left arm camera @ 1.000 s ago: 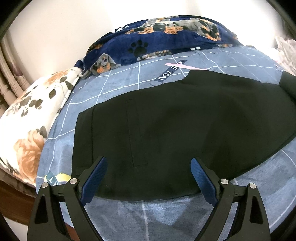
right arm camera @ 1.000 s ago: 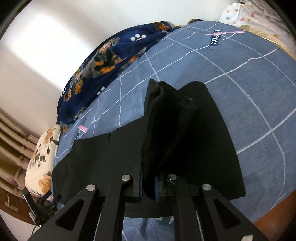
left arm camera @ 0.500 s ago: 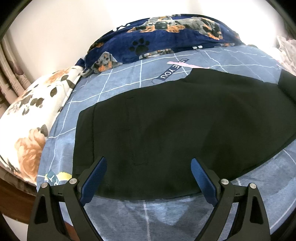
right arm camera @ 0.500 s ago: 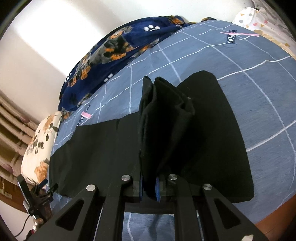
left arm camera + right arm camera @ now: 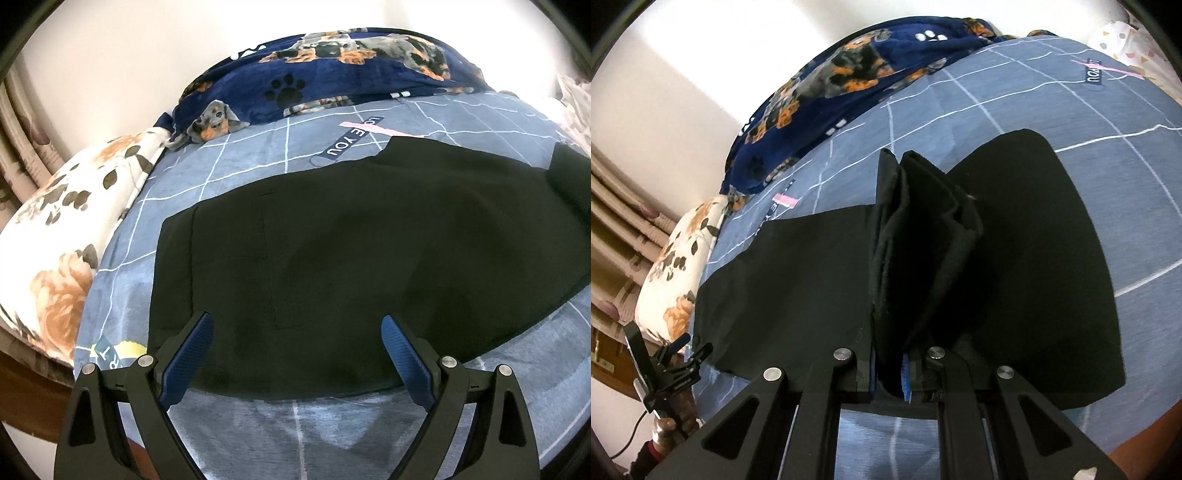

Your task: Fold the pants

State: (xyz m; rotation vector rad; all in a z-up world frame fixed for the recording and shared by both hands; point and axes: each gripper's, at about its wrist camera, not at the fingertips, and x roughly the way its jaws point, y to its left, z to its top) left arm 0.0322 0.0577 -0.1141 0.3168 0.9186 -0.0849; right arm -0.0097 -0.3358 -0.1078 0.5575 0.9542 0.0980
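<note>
Both grippers are over a bed: the left gripper (image 5: 295, 354) hangs with its blue-padded fingers (image 5: 188, 354) spread wide and nothing between them, while the right gripper (image 5: 890, 369) has its fingers pressed together on a bunched, upright fold of the black pants (image 5: 923, 258). Biggest of all is the blue-grey bedsheet (image 5: 258, 155) with its white grid lines, which covers the whole mattress. On it the pants (image 5: 351, 258) lie spread out flat across the middle, waistband end toward the left gripper, near the front edge of the bed; the far end is lifted into that pinched ridge, with flat cloth lying to either side of it. Along the wall behind runs a navy blanket (image 5: 332, 70) printed with dogs and paw marks, rumpled against the sheet's far edge. At the left end of the bed sits a white pillow (image 5: 62, 236) with orange flowers, well clear of the pants. Smallest, a dark "LOVE YOU" label (image 5: 351, 136) printed on the sheet shows just beyond the pants' far edge.
</note>
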